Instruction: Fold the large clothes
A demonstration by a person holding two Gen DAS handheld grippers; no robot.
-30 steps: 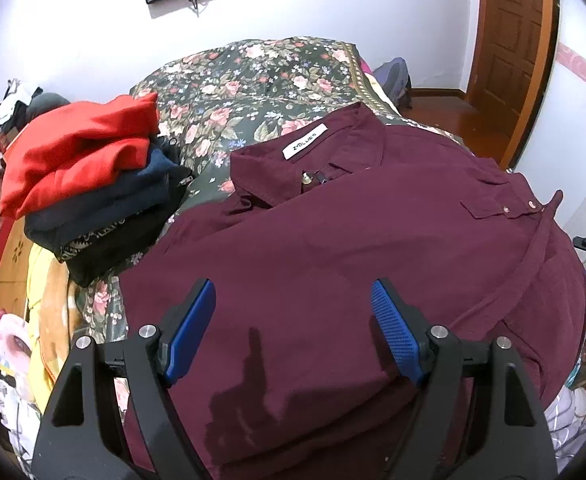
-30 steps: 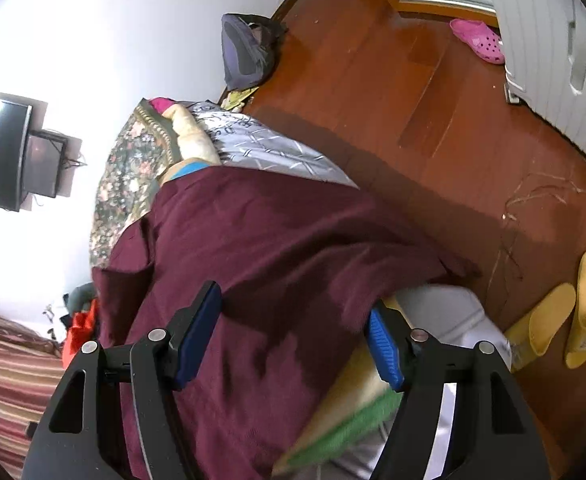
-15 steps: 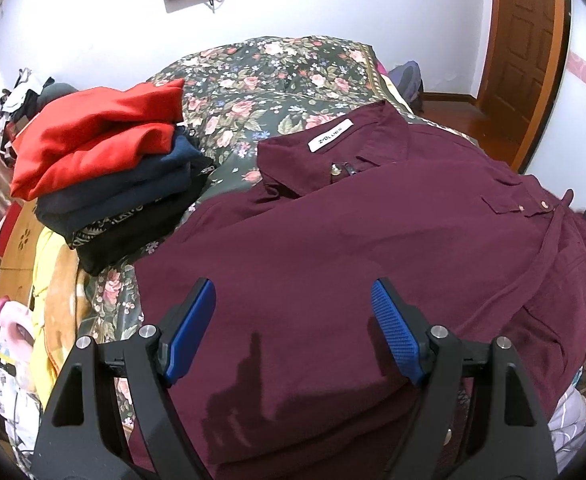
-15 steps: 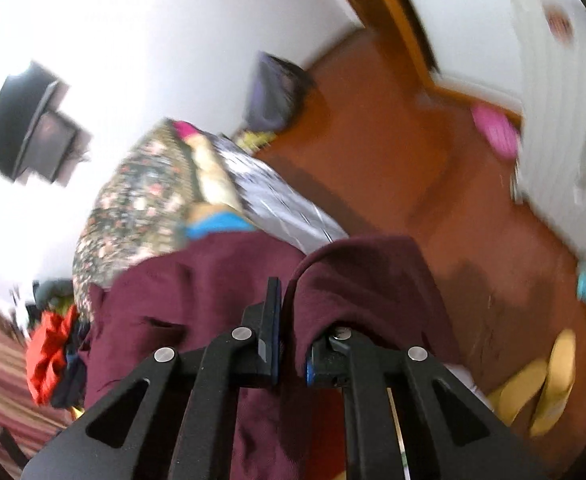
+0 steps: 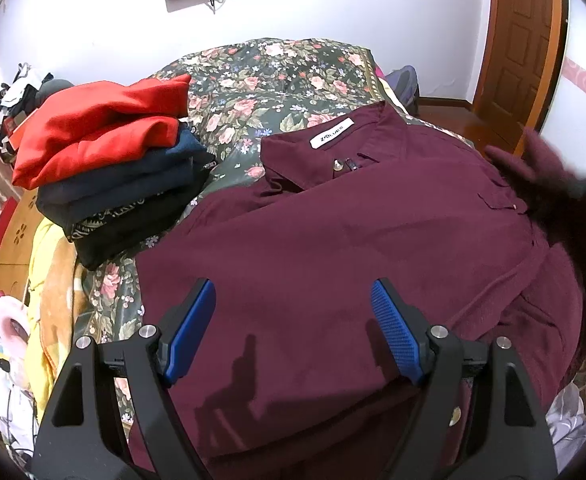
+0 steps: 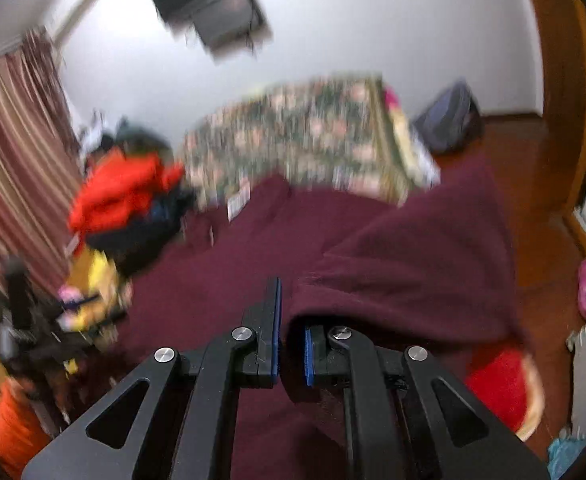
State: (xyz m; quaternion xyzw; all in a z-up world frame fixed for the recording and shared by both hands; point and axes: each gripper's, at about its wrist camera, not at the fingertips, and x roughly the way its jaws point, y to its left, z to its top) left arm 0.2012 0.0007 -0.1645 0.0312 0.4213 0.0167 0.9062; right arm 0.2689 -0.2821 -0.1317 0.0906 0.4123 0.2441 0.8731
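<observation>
Right gripper (image 6: 291, 344) clamps a raised fold of the shirt (image 5: 333, 240) – left gripper (image 5: 293, 332) hovers above it, fingers apart

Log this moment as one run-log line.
task: fold shirt | left gripper: open above maroon shirt | right gripper: shut on shirt edge, lifted | folded stack: beside shirt

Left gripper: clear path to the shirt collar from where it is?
Probably yes. The left gripper hangs open over the maroon shirt, and only flat fabric lies between it and the collar. The folded clothes stack sits off to the side.
</observation>
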